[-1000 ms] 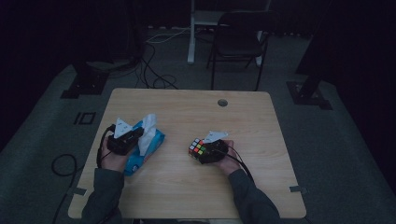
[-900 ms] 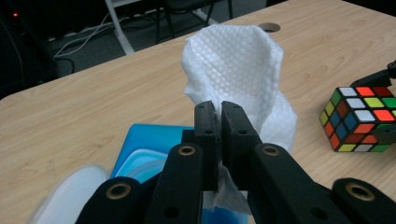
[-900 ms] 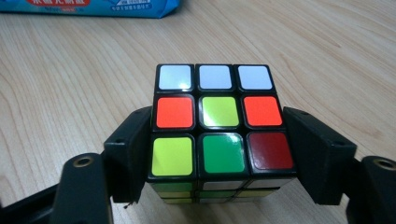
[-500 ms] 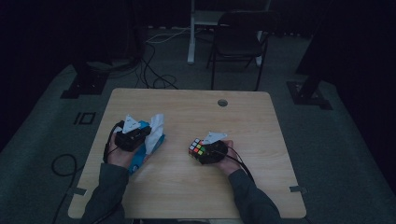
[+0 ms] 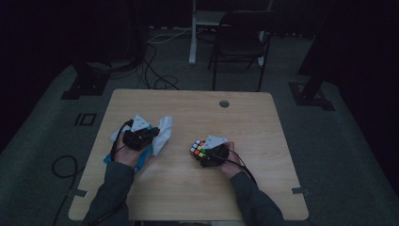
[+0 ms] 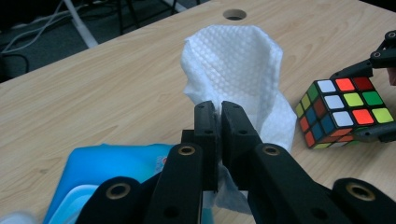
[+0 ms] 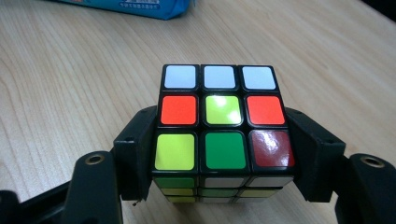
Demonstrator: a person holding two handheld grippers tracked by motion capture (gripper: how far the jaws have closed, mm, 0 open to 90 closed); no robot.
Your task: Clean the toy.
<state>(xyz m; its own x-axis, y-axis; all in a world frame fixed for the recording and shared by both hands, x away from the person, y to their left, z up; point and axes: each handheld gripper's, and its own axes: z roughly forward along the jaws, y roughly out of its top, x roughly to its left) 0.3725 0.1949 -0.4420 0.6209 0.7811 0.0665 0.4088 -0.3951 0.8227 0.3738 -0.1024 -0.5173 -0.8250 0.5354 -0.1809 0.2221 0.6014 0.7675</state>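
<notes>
Wipe [image 6: 233,70] is standing up between the left gripper's [image 6: 218,119] fingers, which are pinched tight on it with almost no gap, just above the blue pack [image 6: 112,163] at the tabletop's [image 5: 188,188] near left. Right of it, well apart, the cube [image 7: 219,126] is sitting on the wood between the right gripper's [image 7: 219,154] fingers; they have just been closing and are now pressing on its two side faces. The work in hand looks like cleaning the cube with the sheet. To do it well, the right fingers should be holding the cube firmly, since its layers can twist and its faces are slick, while the left is drawing the sheet fully clear of the pack before carrying it across. The wipe is limp and will fold, so it should be dragged flat over the top face rather than dabbed. In the high view both forearms are coming in from the near edge; the left hand [image 5: 126,149] is angling its gripper toward the far right, and the right hand [image 5: 228,157] is keeping its gripper low, pointing left.
</notes>
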